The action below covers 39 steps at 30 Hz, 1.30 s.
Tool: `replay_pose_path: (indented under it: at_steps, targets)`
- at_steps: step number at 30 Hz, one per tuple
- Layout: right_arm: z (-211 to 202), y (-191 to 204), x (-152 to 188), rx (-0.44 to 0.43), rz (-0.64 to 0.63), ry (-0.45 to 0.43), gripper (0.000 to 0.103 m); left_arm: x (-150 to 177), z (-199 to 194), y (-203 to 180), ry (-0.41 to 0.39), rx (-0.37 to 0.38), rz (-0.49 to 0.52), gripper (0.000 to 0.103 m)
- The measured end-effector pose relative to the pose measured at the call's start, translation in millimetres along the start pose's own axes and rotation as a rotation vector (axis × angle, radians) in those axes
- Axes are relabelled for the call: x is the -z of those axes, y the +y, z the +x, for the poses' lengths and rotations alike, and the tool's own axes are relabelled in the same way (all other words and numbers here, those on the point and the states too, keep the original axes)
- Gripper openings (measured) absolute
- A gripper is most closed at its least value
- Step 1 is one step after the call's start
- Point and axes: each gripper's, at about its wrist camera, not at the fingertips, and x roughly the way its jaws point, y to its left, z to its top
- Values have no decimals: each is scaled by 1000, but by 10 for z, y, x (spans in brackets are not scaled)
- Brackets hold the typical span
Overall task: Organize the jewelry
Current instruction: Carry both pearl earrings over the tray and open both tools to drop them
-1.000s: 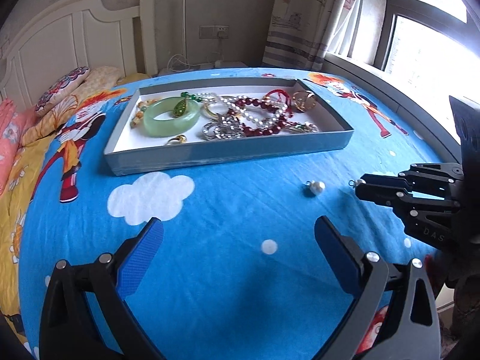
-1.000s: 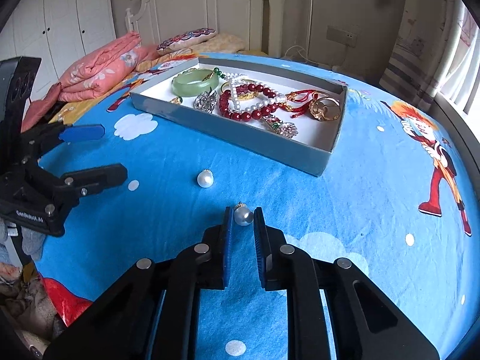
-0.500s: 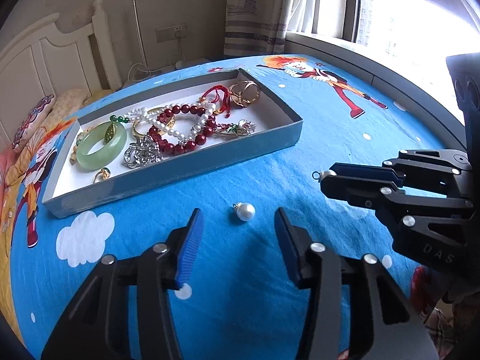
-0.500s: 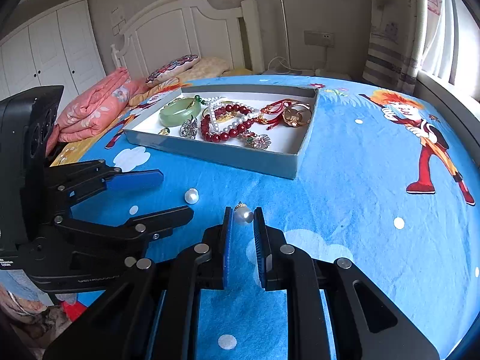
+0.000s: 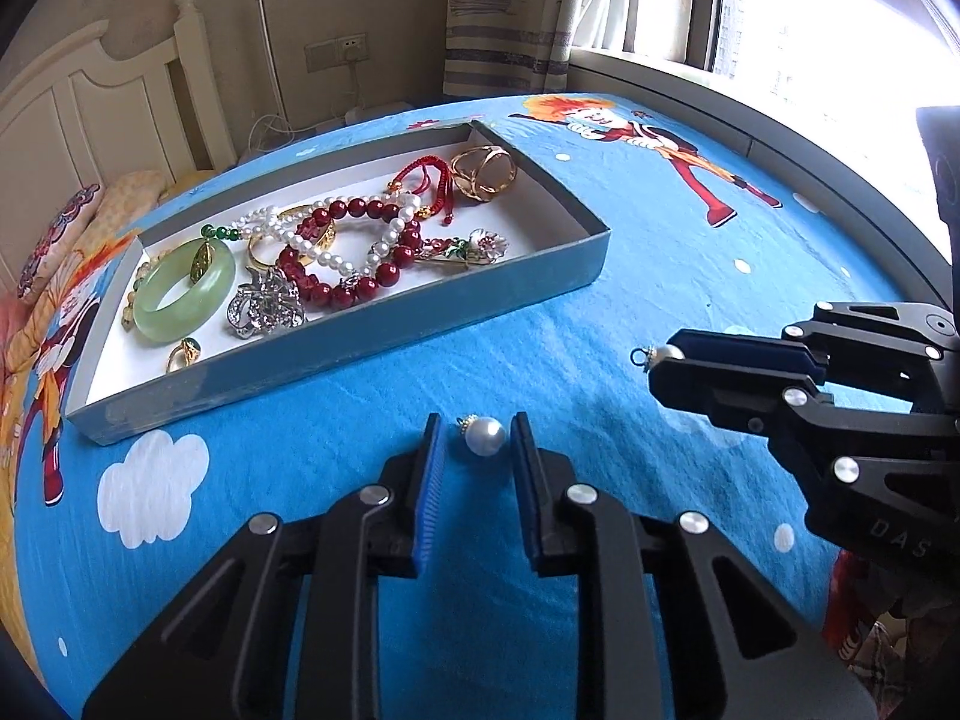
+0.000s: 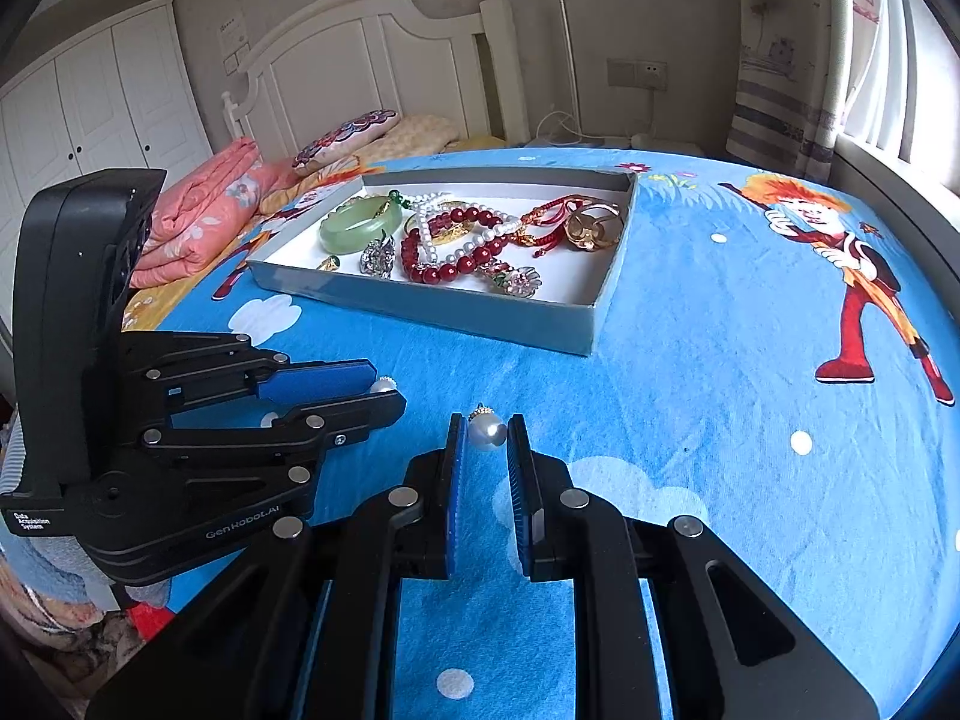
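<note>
My left gripper [image 5: 478, 447] and right gripper [image 6: 485, 438] were matt black plastic with dull metal screw heads and ribbed blue pads. The pearl [image 5: 485, 435] between my left pads was smooth and glossy; so was the pearl in my right gripper [image 6: 487, 431]. At eleven o'clock the cardboard box [image 5: 336, 354] looked matt, the jade bangle [image 5: 183, 291] polished. The bedsheet [image 5: 600, 300] was soft printed cloth

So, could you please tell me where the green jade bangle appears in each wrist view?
Left wrist view: the green jade bangle lies left of centre, at the left end of the jewelry box.
Right wrist view: the bangle lies above centre, at the box's far left end.
Shared landmark: the red bead bracelet beside it.
</note>
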Motion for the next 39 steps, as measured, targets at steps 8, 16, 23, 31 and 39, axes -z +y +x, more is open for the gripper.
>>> replay_pose_path:
  at_steps: [8,16,23,31,39]
  targets:
    - [-4,-1,-1,0,0,0,16,1,-4,-8,-4,6,3,15]
    - [-5,-1,-1,0,0,0,16,7,-46,-37,-28,-5,11,15]
    - [-24,-10,-8,5,2,-10,16,-1,-120,-54,-54,-19,16,15]
    - [-68,-29,-212,16,-2,-51,16,-217,-316,108,-108,-28,-9,15]
    - [-63,-77,-506,38,-20,-93,16,-532,-498,317,-165,-4,-51,15]
